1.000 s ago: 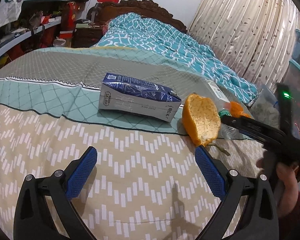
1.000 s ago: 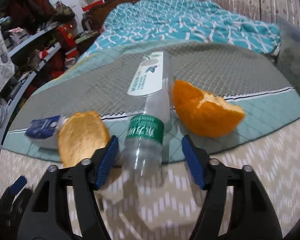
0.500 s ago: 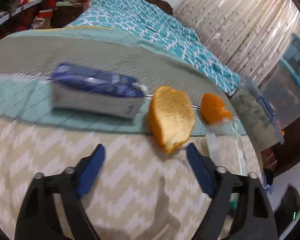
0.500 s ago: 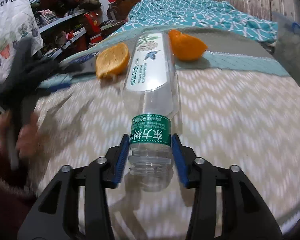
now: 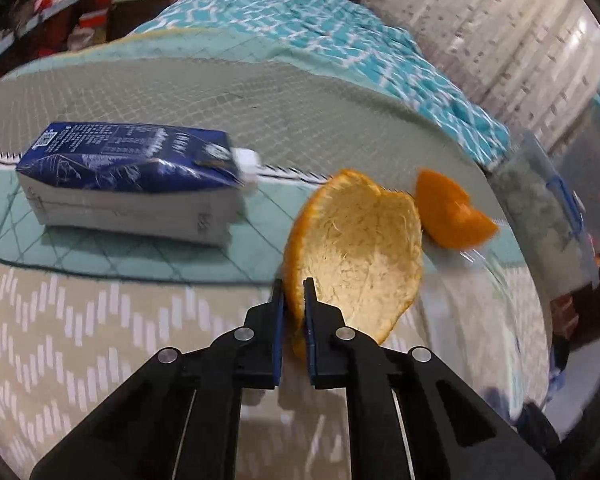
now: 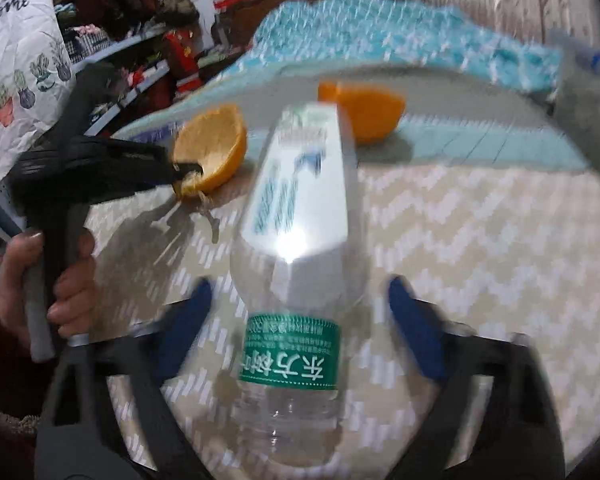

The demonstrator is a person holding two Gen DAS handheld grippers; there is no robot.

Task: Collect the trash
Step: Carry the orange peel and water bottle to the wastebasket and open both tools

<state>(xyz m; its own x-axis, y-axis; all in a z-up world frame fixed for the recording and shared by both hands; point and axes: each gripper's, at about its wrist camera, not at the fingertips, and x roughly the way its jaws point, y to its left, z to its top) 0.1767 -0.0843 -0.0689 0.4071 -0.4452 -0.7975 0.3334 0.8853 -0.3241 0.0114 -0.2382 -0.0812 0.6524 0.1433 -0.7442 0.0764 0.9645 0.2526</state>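
My left gripper [image 5: 294,292] is shut on the rim of a cupped orange peel [image 5: 360,256] on the bed; the right wrist view shows the same grip on the peel [image 6: 212,152]. A second orange peel [image 5: 452,212] lies just behind it and shows too in the right wrist view [image 6: 364,108]. A blue and white milk carton [image 5: 132,184] lies on its side to the left. My right gripper [image 6: 300,320] is open. A clear plastic bottle with a green label [image 6: 296,280] lies between its fingers, which stand apart from it.
The bed cover [image 5: 80,340] has a beige zigzag band in front and a teal band behind. A teal quilt [image 5: 320,20] is heaped at the back. Clear storage bins [image 5: 548,208] stand off the bed's right side. Cluttered shelves [image 6: 112,52] line the left wall.
My left gripper moved in and shut on the orange peel. My right gripper, shut on the bottle half a second ago, has opened; the bottle now lies loose between its fingers.
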